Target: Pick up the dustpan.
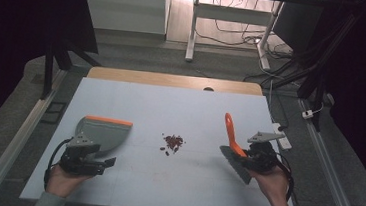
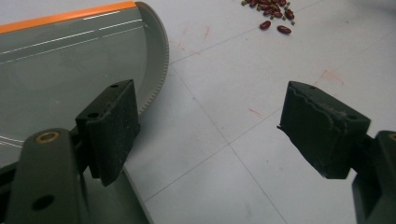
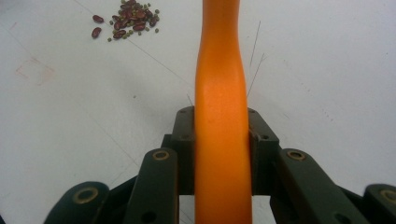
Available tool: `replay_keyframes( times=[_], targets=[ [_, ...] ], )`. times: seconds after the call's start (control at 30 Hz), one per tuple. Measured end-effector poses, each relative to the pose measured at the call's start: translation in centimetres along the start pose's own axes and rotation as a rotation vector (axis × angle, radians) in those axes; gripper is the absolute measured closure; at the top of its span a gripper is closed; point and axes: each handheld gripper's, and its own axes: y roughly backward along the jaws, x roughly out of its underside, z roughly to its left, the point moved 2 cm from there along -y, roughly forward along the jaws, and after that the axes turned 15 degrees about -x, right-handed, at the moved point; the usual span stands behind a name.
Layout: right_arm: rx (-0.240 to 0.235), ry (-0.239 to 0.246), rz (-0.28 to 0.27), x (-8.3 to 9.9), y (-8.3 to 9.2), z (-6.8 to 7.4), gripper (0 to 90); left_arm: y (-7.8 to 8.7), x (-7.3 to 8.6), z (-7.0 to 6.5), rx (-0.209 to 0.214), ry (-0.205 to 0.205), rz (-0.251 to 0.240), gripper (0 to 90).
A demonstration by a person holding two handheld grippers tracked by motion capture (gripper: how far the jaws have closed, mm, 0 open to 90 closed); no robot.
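Observation:
A small pile of red beans (image 1: pixel 173 142) and tiny green ones lies mid-table. A grey dustpan (image 1: pixel 103 130) with an orange edge rests at the left. My left gripper (image 1: pixel 102 155) hovers at its near side, open; in the left gripper view one pad (image 2: pixel 112 130) stands over the dustpan (image 2: pixel 70 70) rim, the other over bare table, with the beans (image 2: pixel 271 14) ahead. My right gripper (image 1: pixel 254 157) is shut on the orange handle (image 1: pixel 229 132) of a brush, whose grey bristles (image 1: pixel 235 167) touch the table. In the right gripper view, the handle (image 3: pixel 219 84) runs up between the pads (image 3: pixel 259 140).
The light blue table (image 1: pixel 171 102) has a wooden strip along its far edge. Beyond it stand a white desk leg (image 1: pixel 192 28) and loose cables (image 1: pixel 237 37) on the floor. Metal rails (image 1: pixel 11 148) run along both sides.

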Motion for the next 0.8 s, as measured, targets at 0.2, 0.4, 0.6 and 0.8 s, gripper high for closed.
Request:
replay_keyframes(
  times=[0.2,0.4,0.6,0.8],
  targets=[
    [-0.002,0.004,-0.002,-0.1,0.1,0.2,70.6,0.0,0.0,0.0,-0.006,0.003,0.006,20.3],
    [0.005,0.013,-0.004,-0.2,0.2,0.2,70.6,0.0,0.0,0.0,-0.008,0.008,0.011,20.1],
    [0.015,0.032,-0.014,-0.6,0.2,0.5,70.6,0.2,-0.4,0.2,-0.001,0.024,0.008,19.8],
    [0.016,0.046,-0.009,-0.6,0.0,0.8,70.6,0.6,-1.3,-0.6,-0.017,-0.010,0.005,19.8]
  ],
)
